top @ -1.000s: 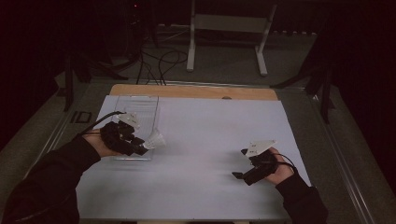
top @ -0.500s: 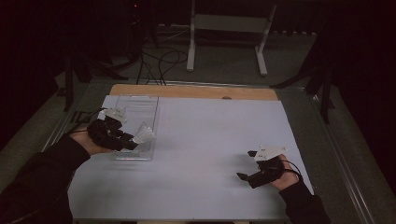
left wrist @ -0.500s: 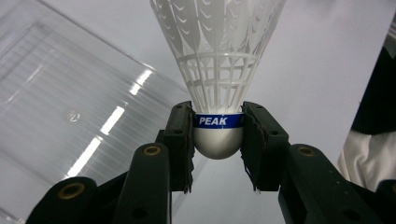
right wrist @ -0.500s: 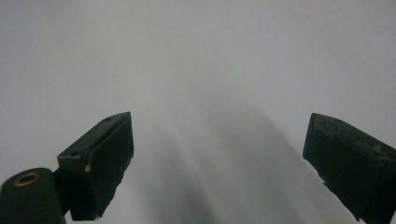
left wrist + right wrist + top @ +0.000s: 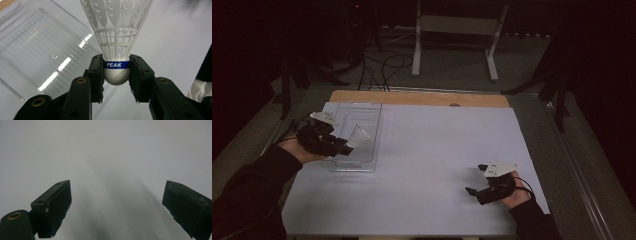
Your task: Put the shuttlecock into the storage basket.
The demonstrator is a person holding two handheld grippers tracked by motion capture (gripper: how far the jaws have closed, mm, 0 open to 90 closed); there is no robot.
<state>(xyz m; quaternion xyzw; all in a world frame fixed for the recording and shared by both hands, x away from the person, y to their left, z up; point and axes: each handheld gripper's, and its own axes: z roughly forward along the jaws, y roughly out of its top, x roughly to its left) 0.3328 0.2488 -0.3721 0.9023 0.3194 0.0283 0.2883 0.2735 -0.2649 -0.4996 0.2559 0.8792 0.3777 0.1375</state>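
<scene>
A white shuttlecock with a blue band marked PEAK sits between the two black jaws of my left gripper, which is shut on its rounded cork. From above, that left gripper holds the shuttlecock over the clear plastic tray at the left of the table. My right gripper hovers low over the white sheet near the front right. Its jaws stand wide apart around nothing, and my right gripper has only blank white surface ahead of it.
A white sheet covers the table, with a wooden strip along its far edge. Beyond the table are a white stand and cables on the floor. The tray is see-through and ribbed.
My left gripper has carried the shuttlecock leftward and a bit farther back over the tray. My right gripper has drifted toward the front right edge and sunk slightly.
</scene>
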